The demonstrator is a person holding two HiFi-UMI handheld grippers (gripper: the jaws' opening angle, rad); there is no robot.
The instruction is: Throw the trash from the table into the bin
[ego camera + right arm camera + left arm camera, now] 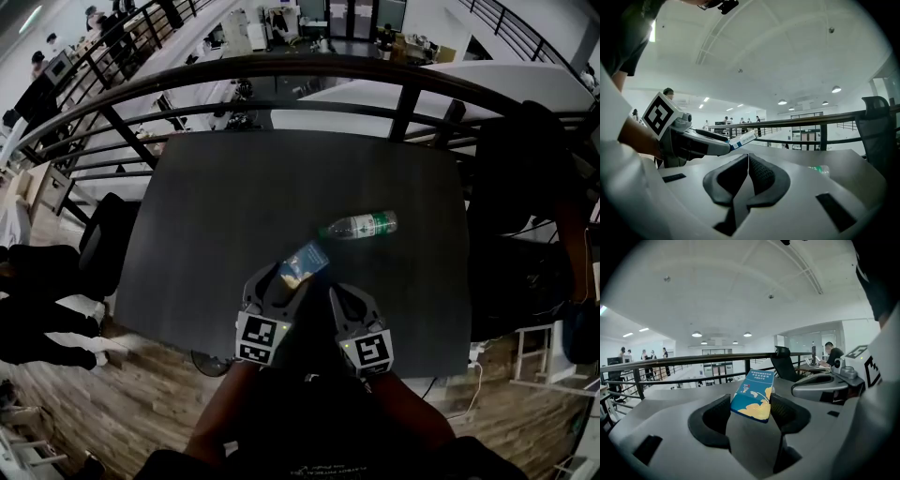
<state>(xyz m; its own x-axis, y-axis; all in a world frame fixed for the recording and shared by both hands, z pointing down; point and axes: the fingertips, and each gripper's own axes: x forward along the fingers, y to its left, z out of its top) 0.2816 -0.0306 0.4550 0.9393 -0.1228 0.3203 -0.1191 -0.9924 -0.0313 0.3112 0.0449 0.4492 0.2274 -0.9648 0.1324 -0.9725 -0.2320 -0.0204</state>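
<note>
While fingers of the left gripper [751, 405] clamp a blue packet [754, 394], those of the right gripper [748, 162] meet empty; beyond them a plastic bottle [362, 225] lies unbinned on the counter [225, 206].

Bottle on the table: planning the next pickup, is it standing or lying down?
Lying down: in the head view the bottle stretches flat on its side along the dark table.

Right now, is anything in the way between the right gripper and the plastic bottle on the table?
Nothing visible. Only bare table lies between the shut, empty right gripper and the plastic bottle lying on its side. The blue packet held in the left gripper is off to the left of that path.
</note>
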